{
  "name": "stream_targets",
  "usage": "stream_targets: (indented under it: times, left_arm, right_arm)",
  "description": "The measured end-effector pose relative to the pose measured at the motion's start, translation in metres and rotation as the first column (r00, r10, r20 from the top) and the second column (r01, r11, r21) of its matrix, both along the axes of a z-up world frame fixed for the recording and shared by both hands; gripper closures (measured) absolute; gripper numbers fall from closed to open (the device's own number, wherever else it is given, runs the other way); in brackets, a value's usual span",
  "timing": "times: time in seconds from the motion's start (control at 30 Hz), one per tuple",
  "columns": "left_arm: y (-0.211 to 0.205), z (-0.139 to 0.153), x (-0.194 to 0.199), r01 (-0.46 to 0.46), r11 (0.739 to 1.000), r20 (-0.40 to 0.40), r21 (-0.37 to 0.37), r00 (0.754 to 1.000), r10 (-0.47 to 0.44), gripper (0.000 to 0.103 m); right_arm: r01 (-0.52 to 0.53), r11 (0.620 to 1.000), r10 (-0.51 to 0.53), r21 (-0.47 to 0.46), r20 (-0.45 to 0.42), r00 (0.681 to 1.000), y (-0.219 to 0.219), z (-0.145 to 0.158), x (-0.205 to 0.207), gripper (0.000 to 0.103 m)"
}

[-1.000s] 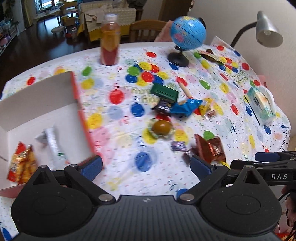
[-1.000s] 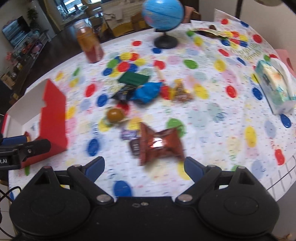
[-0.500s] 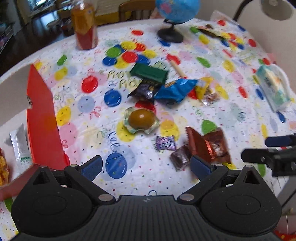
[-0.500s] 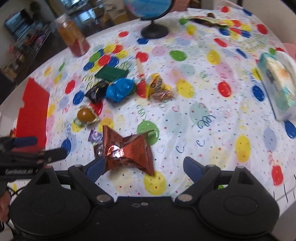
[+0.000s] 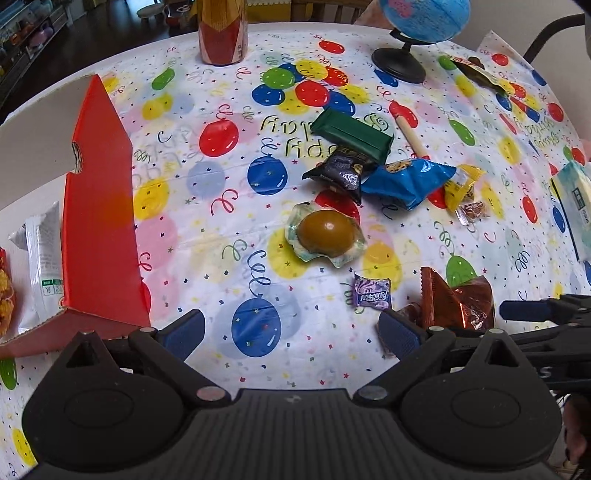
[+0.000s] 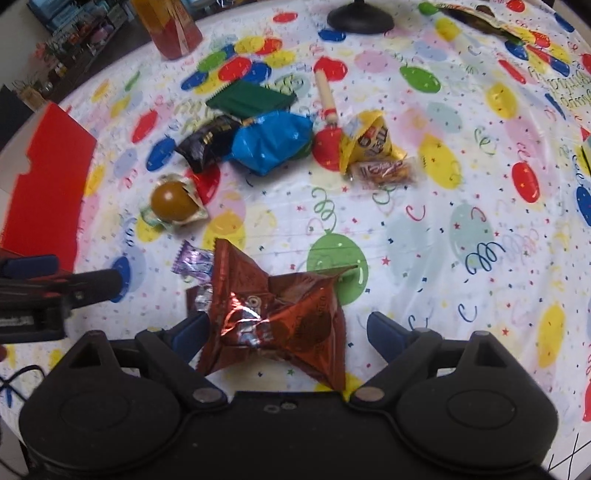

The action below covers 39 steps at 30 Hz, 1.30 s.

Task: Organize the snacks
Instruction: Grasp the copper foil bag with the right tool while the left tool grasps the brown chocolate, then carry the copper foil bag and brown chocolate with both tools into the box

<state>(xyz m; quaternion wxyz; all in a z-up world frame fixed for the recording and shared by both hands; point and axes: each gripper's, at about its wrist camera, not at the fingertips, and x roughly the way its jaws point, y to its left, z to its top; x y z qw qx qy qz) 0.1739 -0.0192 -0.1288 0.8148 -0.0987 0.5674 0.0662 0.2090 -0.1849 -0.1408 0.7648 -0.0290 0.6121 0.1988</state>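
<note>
Snacks lie loose on the balloon tablecloth: a brown foil packet, a small purple candy, a wrapped brown ball, a blue bag, a black packet, a green bar and a yellow packet. My right gripper is open with the brown foil packet lying between its fingers. My left gripper is open and empty above the cloth. A red-and-white box at the left holds a white packet.
A juice bottle and a globe stand are at the back. A tissue pack lies at the right edge. A wooden stick lies by the green bar.
Both grippers have moved forward and lower over the table. The brown foil packet now lies between my right gripper's open fingers. The box has slid to the left of the left wrist view.
</note>
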Motion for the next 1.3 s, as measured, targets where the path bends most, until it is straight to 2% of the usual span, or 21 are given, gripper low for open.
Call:
stream_targets:
  times: [0.1,0.17,0.27,0.57,0.67,0.73,0.77,0.93,1.17,1.3]
  left_arm:
    - [-0.002,-0.004,0.002,-0.005,1.000,-0.010,-0.004,1.000,0.005,0.002]
    - [-0.005,-0.007,0.005,-0.002,1.000,-0.017,-0.010,1.000,0.002,0.002]
    - [-0.013,-0.012,0.010,0.006,0.999,-0.032,-0.034,0.999,-0.007,0.002]
    - [-0.056,-0.033,0.025,0.058,0.994,-0.063,-0.096,0.996,-0.064,0.003]
    - [-0.065,-0.040,0.028,0.067,0.993,-0.085,-0.099,0.993,-0.076,0.020]
    - [-0.068,-0.045,0.029,0.064,0.992,-0.104,-0.104,0.992,-0.075,0.035]
    - [-0.069,-0.047,0.029,0.064,0.993,-0.105,-0.103,0.992,-0.075,0.036]
    - [-0.070,-0.044,0.029,0.068,0.992,-0.090,-0.111,0.993,-0.078,0.067]
    - [-0.058,-0.038,0.020,0.040,0.994,-0.099,-0.104,0.994,-0.051,0.067]
    - [-0.041,-0.023,0.007,0.019,0.994,-0.081,-0.111,0.996,-0.028,0.067]
  right_arm:
    - [-0.009,1.000,0.009,0.029,-0.012,1.000,-0.002,-0.006,0.000,0.031]
    - [-0.014,0.999,0.014,0.043,-0.008,1.000,-0.005,-0.003,-0.001,0.036]
    - [-0.007,0.999,0.007,0.040,0.001,1.000,-0.014,0.001,0.000,0.041]
    - [0.037,0.999,-0.038,0.022,0.002,0.999,-0.055,0.007,-0.001,0.042]
    - [0.050,0.999,-0.050,0.016,0.001,0.999,-0.062,0.007,-0.002,0.042]
    - [0.055,0.998,-0.055,0.017,0.001,0.998,-0.065,0.007,-0.002,0.042]
    - [0.057,0.998,-0.057,0.017,0.001,0.998,-0.066,0.007,-0.002,0.042]
    - [0.053,0.998,-0.053,0.020,0.005,0.999,-0.065,0.009,-0.004,0.043]
    - [0.046,0.999,-0.046,0.023,0.014,0.999,-0.058,0.017,-0.009,0.043]
    - [0.023,0.999,-0.024,0.031,0.021,0.999,-0.045,0.029,-0.015,0.043]
